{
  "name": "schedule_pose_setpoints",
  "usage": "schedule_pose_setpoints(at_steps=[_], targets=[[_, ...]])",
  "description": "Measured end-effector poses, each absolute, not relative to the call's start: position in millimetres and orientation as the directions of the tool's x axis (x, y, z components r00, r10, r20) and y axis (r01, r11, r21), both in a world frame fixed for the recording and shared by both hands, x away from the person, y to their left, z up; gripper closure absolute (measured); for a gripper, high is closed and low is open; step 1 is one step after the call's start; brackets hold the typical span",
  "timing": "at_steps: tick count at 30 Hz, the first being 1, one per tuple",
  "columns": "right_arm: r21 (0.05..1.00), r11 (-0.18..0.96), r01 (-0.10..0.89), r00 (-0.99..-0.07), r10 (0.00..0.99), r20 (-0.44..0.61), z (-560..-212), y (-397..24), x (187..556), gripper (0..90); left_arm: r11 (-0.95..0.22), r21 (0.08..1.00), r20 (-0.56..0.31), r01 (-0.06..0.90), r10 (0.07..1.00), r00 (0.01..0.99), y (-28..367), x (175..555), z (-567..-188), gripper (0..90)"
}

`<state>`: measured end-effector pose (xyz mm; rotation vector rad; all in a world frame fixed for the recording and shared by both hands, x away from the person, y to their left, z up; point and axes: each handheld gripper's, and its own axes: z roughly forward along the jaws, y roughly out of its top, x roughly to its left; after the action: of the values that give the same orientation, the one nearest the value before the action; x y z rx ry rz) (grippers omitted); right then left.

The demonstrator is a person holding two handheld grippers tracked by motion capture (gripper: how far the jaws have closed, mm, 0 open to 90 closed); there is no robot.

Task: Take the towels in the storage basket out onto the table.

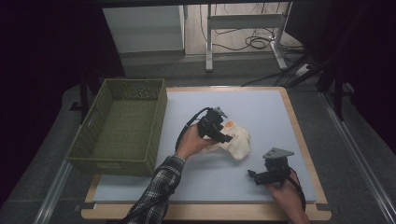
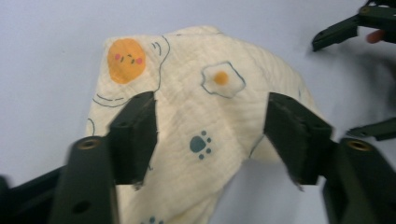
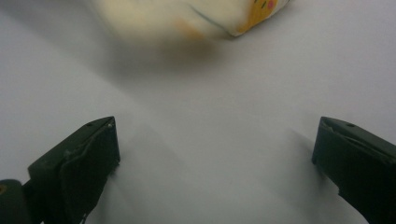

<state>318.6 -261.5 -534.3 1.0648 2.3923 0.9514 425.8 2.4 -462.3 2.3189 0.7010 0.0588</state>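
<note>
A cream cloth [image 1: 239, 141] printed with a fried egg, a paw and an orange face lies bunched on the pale blue mat [image 1: 261, 107]. My left gripper [image 1: 223, 136] hovers over the cloth's left side. In the left gripper view the cloth [image 2: 187, 88] spreads under my open left gripper [image 2: 211, 126], whose jaws stand wide to either side of it, gripping nothing. My right gripper [image 1: 253, 177] rests low on the mat to the cloth's right and nearer the front edge. In its own view my right gripper [image 3: 217, 140] is open over bare mat, the cloth [image 3: 187, 16] blurred beyond.
A green woven basket [image 1: 112, 164] stands at the mat's left edge, with nothing seen inside. The mat lies on a wooden table [image 1: 205, 212]. The right gripper's jaw tips [image 2: 343, 30] show at the left gripper view's right edge. Desk legs and cables sit beyond.
</note>
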Motion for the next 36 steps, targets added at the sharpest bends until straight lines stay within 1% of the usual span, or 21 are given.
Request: schedule_pose_setpoints(at_steps=[3, 9, 17, 18, 19, 21, 22, 24, 25, 26, 27, 28, 30, 33, 34, 35, 36], targets=[[0.700, 0.492, 0.518, -0.655, 0.755, -0.047, -534.1, -261.6, 318.6, 0.8, -0.614, 0.637, -0.165, 0.466, 0.482, 0.860, 4.1, 420.5, -462.3, 47.7], [0.700, 0.493, 0.517, -0.655, 0.754, -0.048, -534.1, -261.6, 318.6, 0.8, -0.626, 0.644, -0.199, 0.440, 0.418, 0.886, -3.1, 404.4, -471.6, 54.3], [0.699, 0.493, 0.518, -0.654, 0.755, -0.048, -534.0, -261.7, 318.6, 0.8, -0.663, 0.633, -0.205, 0.399, 0.353, 0.913, -35.1, 394.0, -491.8, 55.1], [0.700, 0.492, 0.519, -0.655, 0.755, -0.045, -534.0, -261.7, 318.5, 0.9, -0.679, 0.623, -0.192, 0.388, 0.348, 0.917, -44.0, 392.9, -499.9, 55.2], [0.700, 0.492, 0.519, -0.655, 0.755, -0.045, -534.0, -261.7, 318.5, 0.9, -0.679, 0.623, -0.192, 0.388, 0.348, 0.917, -44.0, 392.9, -499.9, 55.3], [0.700, 0.492, 0.518, -0.655, 0.754, -0.044, -533.9, -261.9, 318.6, 1.0, -0.705, 0.597, -0.162, 0.383, 0.361, 0.918, -52.3, 392.3, -509.9, 55.4], [0.700, 0.491, 0.519, -0.655, 0.754, -0.043, -533.9, -261.9, 318.6, 1.1, -0.711, 0.604, -0.115, 0.360, 0.369, 0.922, -54.9, 391.3, -515.2, 57.4], [0.700, 0.491, 0.518, -0.655, 0.754, -0.044, -533.9, -261.9, 318.5, 1.1, -0.708, 0.607, -0.099, 0.361, 0.384, 0.918, -54.7, 391.8, -515.8, 63.6], [0.700, 0.491, 0.519, -0.655, 0.754, -0.044, -533.9, -261.9, 318.5, 1.1, -0.708, 0.607, -0.099, 0.361, 0.384, 0.918, -54.7, 391.8, -515.8, 69.4], [0.700, 0.491, 0.519, -0.655, 0.754, -0.044, -533.9, -261.9, 318.6, 1.2, -0.716, 0.607, -0.057, 0.346, 0.395, 0.917, -54.8, 390.6, -515.8, 74.6], [0.700, 0.491, 0.519, -0.655, 0.754, -0.044, -533.9, -261.9, 318.6, 1.2, -0.716, 0.607, -0.057, 0.346, 0.395, 0.917, -54.8, 390.6, -515.8, 78.4], [0.700, 0.491, 0.519, -0.655, 0.754, -0.044, -533.9, -261.9, 318.5, 1.2, -0.716, 0.609, -0.041, 0.342, 0.402, 0.915, -54.8, 389.6, -516.1, 78.4], [0.699, 0.491, 0.520, -0.655, 0.755, -0.043, -533.8, -261.8, 318.4, 1.3, -0.723, 0.604, -0.026, 0.335, 0.402, 0.915, -54.5, 387.8, -515.7, 88.4], [0.700, 0.492, 0.518, -0.655, 0.754, -0.044, -533.8, -261.9, 318.5, 1.3, -0.723, 0.602, -0.029, 0.339, 0.405, 0.914, -54.5, 387.8, -514.8, 90.0], [0.699, 0.490, 0.520, -0.655, 0.755, -0.042, -533.7, -261.8, 318.3, 1.4, -0.712, 0.610, -0.047, 0.347, 0.405, 0.913, -53.0, 388.8, -511.5, 90.0], [0.699, 0.490, 0.520, -0.655, 0.755, -0.042, -533.7, -261.8, 318.3, 1.4, -0.712, 0.610, -0.047, 0.347, 0.405, 0.913, -53.0, 388.8, -511.5, 90.0], [0.700, 0.492, 0.518, -0.656, 0.754, -0.045, -533.8, -261.9, 318.5, 1.4, -0.679, 0.635, -0.077, 0.367, 0.417, 0.906, -49.2, 390.1, -504.8, 90.0]])
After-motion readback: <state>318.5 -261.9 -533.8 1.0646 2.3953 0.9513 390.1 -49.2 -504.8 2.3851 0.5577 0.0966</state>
